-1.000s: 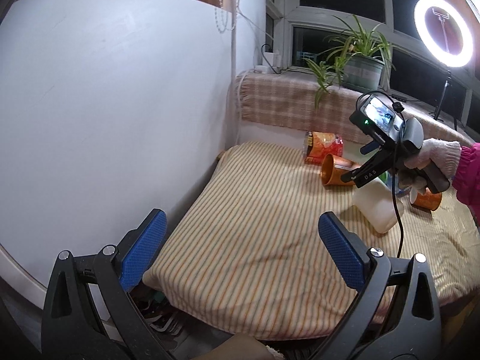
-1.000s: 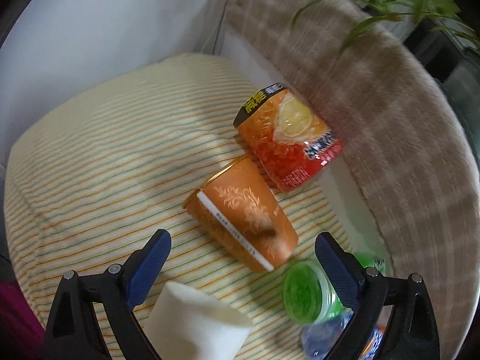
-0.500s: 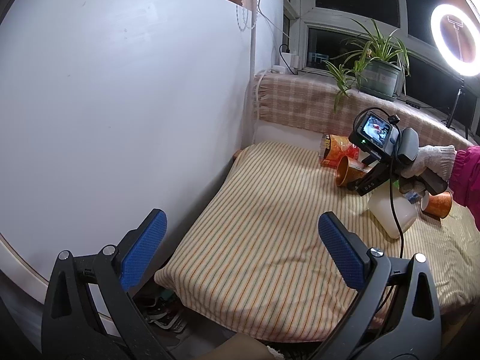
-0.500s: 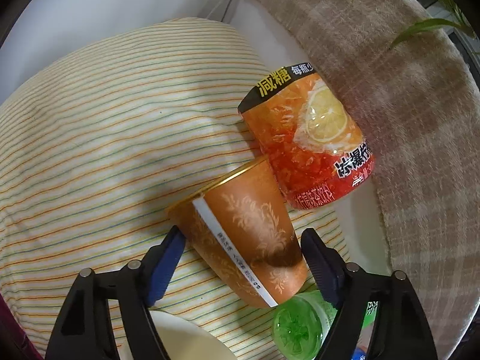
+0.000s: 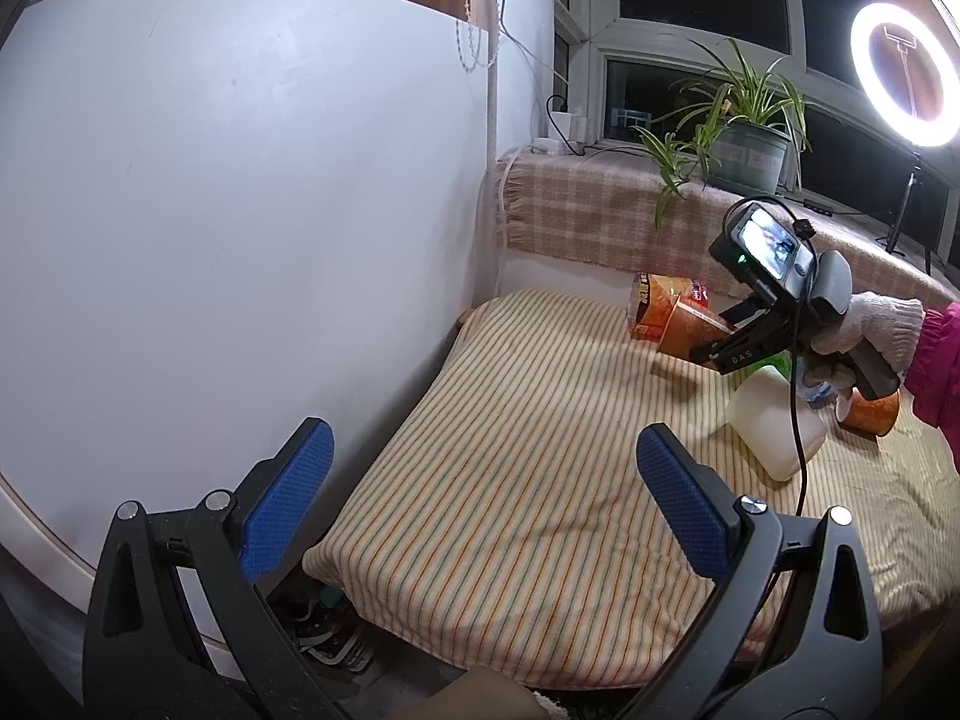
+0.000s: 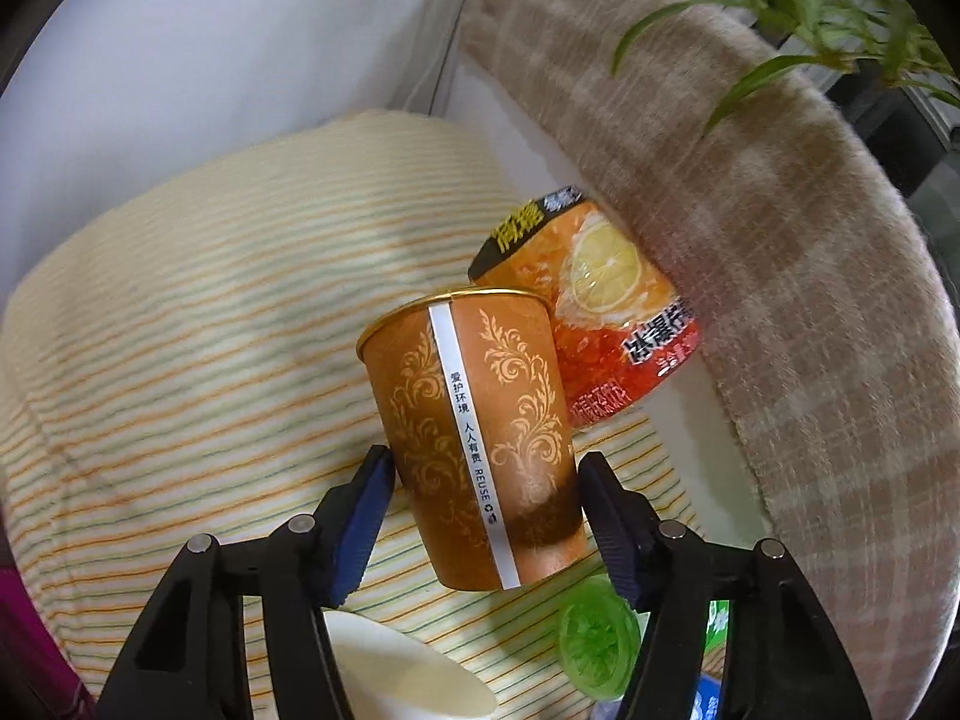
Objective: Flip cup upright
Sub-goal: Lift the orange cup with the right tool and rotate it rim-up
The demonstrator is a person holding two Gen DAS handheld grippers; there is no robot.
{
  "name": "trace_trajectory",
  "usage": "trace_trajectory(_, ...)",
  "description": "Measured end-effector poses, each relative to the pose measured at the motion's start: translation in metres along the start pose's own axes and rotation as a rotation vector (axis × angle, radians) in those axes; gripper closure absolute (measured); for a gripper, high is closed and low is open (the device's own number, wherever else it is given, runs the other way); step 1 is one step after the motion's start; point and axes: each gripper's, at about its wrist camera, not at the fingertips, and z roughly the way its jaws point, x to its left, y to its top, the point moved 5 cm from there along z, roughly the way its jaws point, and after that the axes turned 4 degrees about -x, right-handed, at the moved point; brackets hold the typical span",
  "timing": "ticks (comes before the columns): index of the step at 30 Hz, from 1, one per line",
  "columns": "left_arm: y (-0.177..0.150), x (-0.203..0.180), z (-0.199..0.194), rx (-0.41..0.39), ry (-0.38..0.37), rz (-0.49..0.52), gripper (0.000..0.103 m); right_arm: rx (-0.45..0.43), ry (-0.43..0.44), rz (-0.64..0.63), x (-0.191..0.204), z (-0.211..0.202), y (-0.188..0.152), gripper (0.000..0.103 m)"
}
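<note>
Two orange cups (image 6: 480, 438) (image 5: 870, 411), one snack bag (image 6: 600, 324), one white bottle (image 5: 774, 426), one potted plant (image 5: 744, 144).

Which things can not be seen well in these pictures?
- Orange paper cup: right wrist view hides its inside and base; in left wrist view the right gripper covers most of it.
- Green bottle cap: bottle body cut off by the bottom edge.
- Second orange cup: gloved right hand covers part.
- Gripper screen: too small.

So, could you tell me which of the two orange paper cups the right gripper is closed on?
The orange cup with the gold scrollwork, beside the lemon-print packet; the other orange cup lies untouched behind the right gripper.
</note>
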Motion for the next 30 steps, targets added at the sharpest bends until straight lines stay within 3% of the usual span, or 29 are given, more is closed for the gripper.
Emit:
trace_trajectory(9, 0.002, -0.012, -0.004, -0.01, -0.017, 0.011, 0.0, -0.156, 0.024, 0.179, -0.01, -0.069, -0.025, 0.039)
trace_trajectory(16, 0.008, -0.037, -0.002, -0.018, -0.076, 0.024, 0.0, -0.256, 0.034, 0.415, -0.012, -0.135, -0.086, 0.039)
trace_trajectory(21, 0.012, -0.061, 0.001, -0.015, -0.134, 0.022, 0.0, -0.267, 0.039, 0.598, -0.004, -0.152, -0.14, 0.039)
trace_trajectory(30, 0.007, -0.118, 0.011, 0.039, -0.275, 0.038, 0.0, -0.21, 0.026, 0.919, 0.008, -0.154, -0.237, 0.039)
